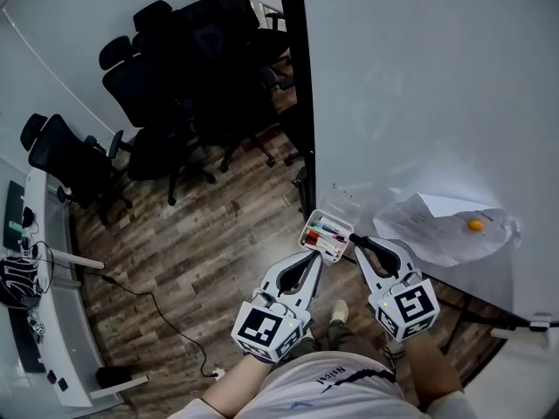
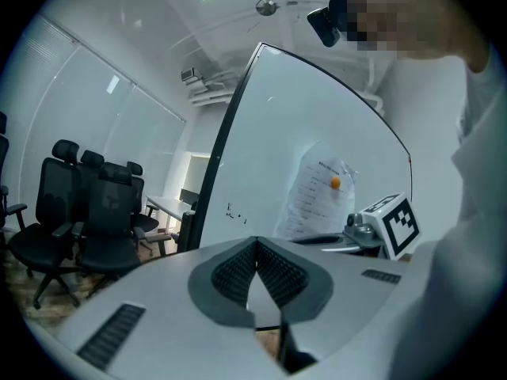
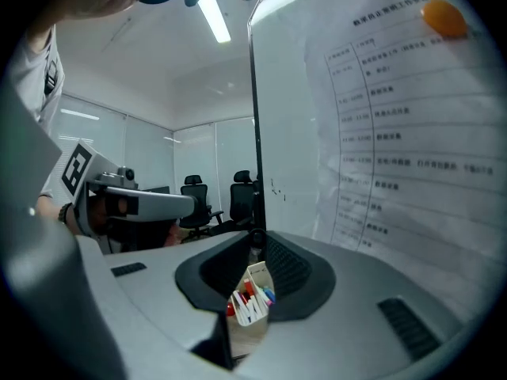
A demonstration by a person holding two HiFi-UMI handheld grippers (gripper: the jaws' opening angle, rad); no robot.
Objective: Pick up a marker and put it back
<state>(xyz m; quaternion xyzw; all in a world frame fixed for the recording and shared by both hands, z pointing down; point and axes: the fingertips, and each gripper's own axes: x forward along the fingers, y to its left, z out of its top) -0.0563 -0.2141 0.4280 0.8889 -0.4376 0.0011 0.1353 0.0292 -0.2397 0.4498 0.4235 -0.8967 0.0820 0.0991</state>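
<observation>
A clear marker box [image 1: 329,231] hangs on the whiteboard [image 1: 419,85] and holds several coloured markers [image 1: 324,235]. My left gripper [image 1: 314,257] points at the box's lower left edge, its jaws shut and empty [image 2: 256,248]. My right gripper [image 1: 355,240] sits just right of the box, jaws also shut with nothing between them [image 3: 257,240]. In the right gripper view the marker box [image 3: 249,298] shows below the closed tips, with red, white and blue markers inside. No marker is held.
A printed paper sheet [image 1: 445,225] is pinned to the board by an orange magnet [image 1: 475,225]. Black office chairs [image 1: 175,77] stand on the wood floor behind. A white desk [image 1: 44,304] with cables runs along the left edge.
</observation>
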